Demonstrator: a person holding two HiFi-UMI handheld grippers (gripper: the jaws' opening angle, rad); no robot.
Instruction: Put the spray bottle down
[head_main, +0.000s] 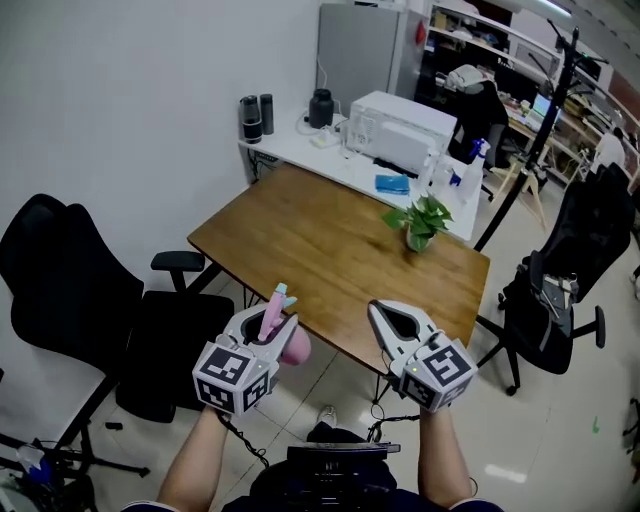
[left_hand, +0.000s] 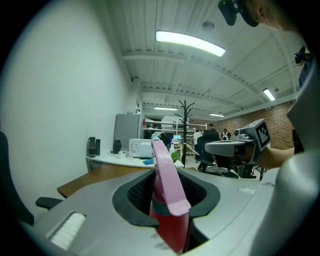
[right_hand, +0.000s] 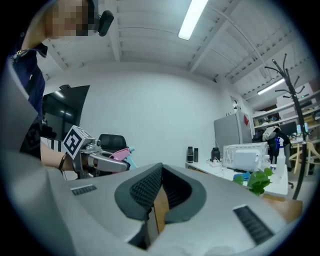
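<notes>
— So, what has the left tool (left_hand: 167, 195) got?

— It is clamped on the pink spray bottle (left_hand: 164, 165). The jaws grip it around the neck, the long pink head sticks out ahead of them and the rounded body hangs below.

— And the right tool (right_hand: 156, 195)?

— Closed on nothing, with its jaw tips together. It is held beside the left one, and the two are apart.

— Where is the bottle, then?

— In the air, in the left tool. It is short of the near edge of the wooden desk (head_main: 330, 250), over the floor, touching no surface.

— Anything on that desk?

— A small potted plant (head_main: 420, 222), upright near its far right side.

— And further out?

— A black office chair (head_main: 70, 290) stands at the left by the wall. Behind the wooden desk a white desk (head_main: 300, 150) carries a white appliance (head_main: 400, 128) and some dark containers. A second black chair (head_main: 560, 290) stands at the right.
</notes>
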